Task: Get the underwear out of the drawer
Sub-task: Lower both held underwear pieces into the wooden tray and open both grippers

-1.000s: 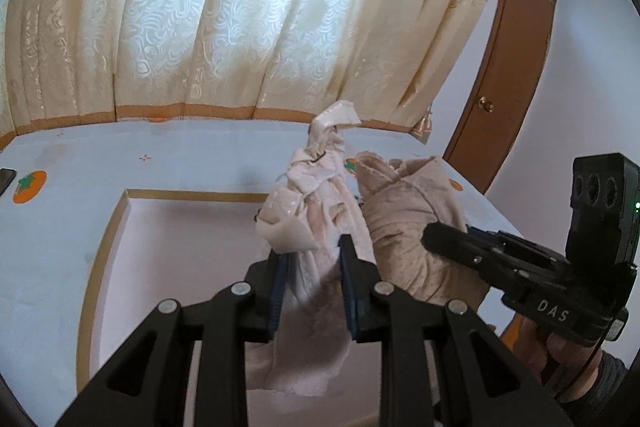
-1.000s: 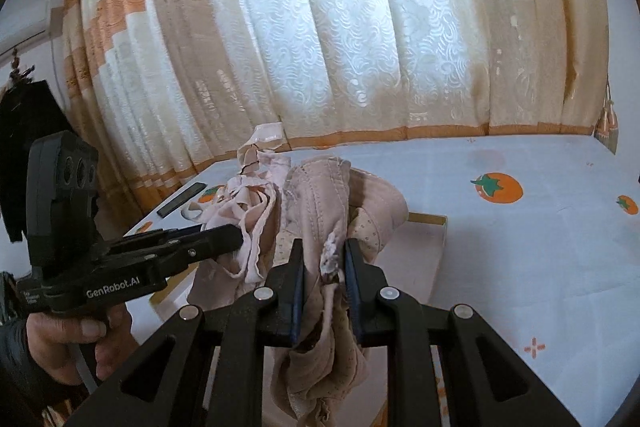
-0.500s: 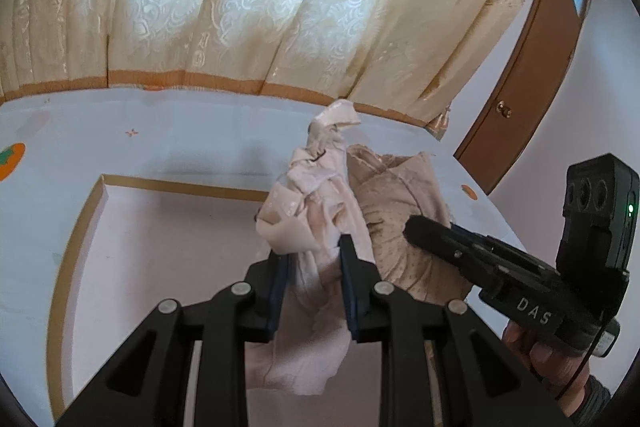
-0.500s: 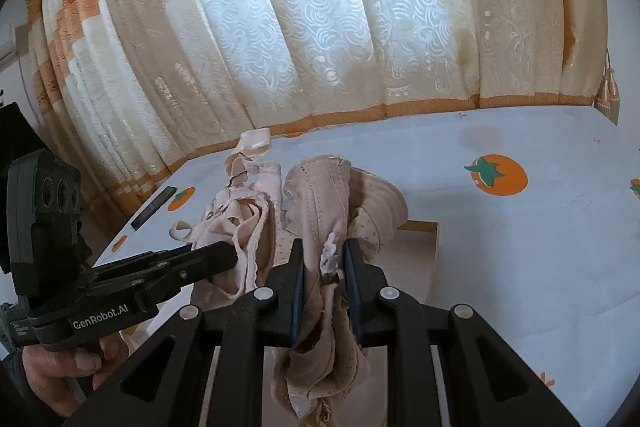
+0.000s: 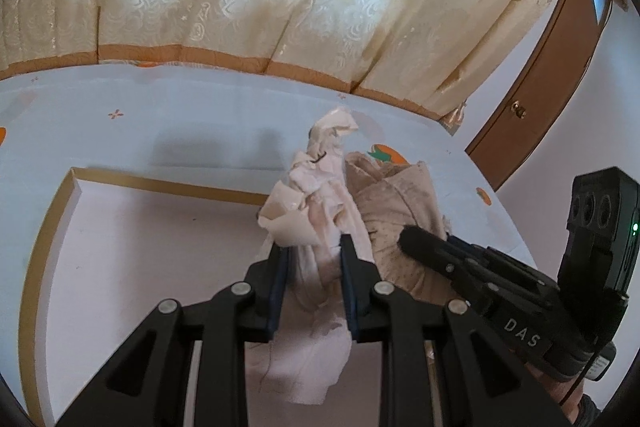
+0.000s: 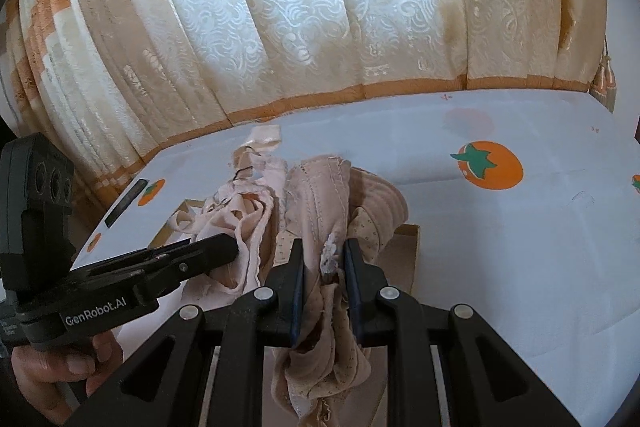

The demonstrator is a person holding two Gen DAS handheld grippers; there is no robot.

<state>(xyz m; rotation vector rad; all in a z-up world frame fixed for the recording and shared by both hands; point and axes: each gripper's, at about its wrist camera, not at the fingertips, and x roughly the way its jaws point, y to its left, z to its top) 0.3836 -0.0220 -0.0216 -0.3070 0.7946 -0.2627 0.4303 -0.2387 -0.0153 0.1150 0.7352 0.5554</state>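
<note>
My left gripper [image 5: 314, 247] is shut on a bunched pale pink piece of underwear [image 5: 316, 195], which hangs down between its fingers above the drawer [image 5: 160, 183]. Close on its right, my right gripper [image 5: 408, 239] holds a beige dotted piece of underwear [image 5: 396, 203]. In the right wrist view my right gripper [image 6: 323, 251] is shut on that beige underwear [image 6: 320, 195], whose tail dangles below the fingers. The left gripper [image 6: 228, 245], held by a hand [image 6: 48, 371], grips the pink underwear [image 6: 240, 215] at the left. The two garments touch. The drawer rim [image 6: 416, 247] shows behind them.
The shallow drawer has a pale pink floor and a golden wooden rim and lies on a light blue sheet [image 6: 520, 227] with orange tomato prints. Cream curtains [image 5: 280, 7] hang behind. A brown door [image 5: 540, 87] stands at the right. A dark flat object [image 6: 126, 203] lies near the sheet's left edge.
Both grippers have moved together toward the curtain side and slightly lower, carrying their garments. The curtains now look closer. Neither grip has changed.
</note>
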